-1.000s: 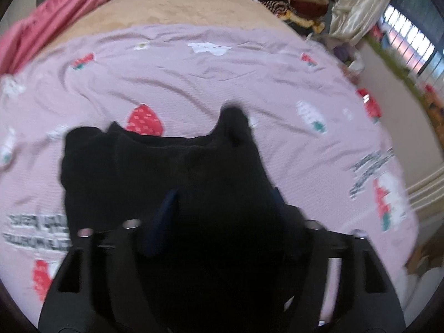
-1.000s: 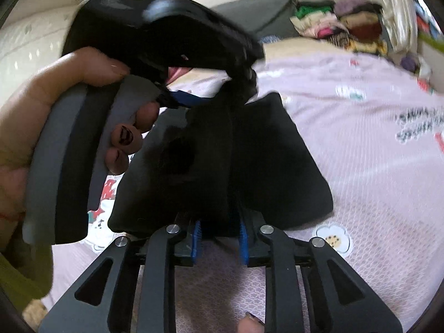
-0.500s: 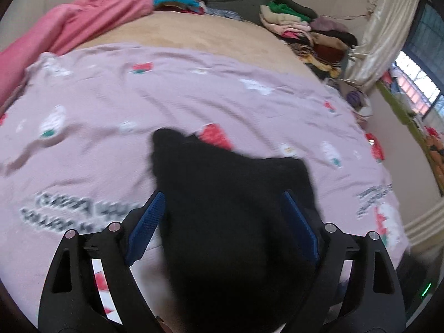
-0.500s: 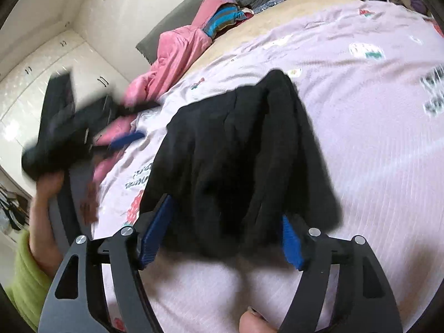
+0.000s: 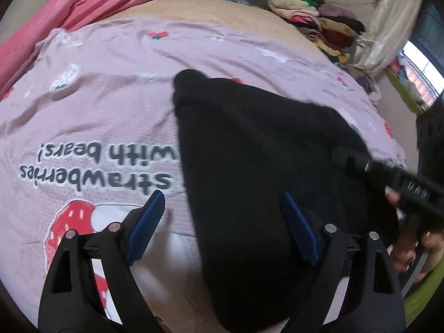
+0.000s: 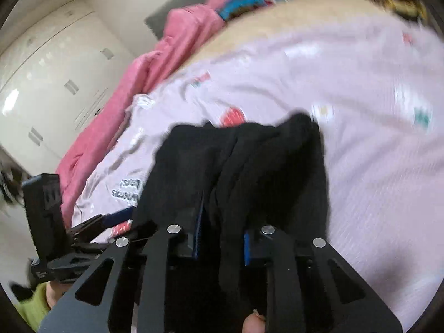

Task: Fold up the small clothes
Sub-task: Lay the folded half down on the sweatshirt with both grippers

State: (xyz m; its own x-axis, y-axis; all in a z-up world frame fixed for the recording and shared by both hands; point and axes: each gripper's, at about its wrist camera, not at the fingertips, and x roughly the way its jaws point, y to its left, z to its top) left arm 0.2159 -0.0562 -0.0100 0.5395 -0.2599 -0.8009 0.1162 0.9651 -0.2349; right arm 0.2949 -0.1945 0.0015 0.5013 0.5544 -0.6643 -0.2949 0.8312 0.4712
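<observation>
A: Left gripper [image 5: 219,216]?
B: Jaws spread wide, gripping nothing; the black garment [image 5: 258,172] lies on the bed [image 5: 91,105] between them.
A: Right gripper [image 6: 220,236]?
B: Just closed, jaws clenched on a bunched fold of the garment.

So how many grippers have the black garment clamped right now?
1. The right gripper is shut on the black garment; the left gripper stands open around its edge, pads clear.
</observation>
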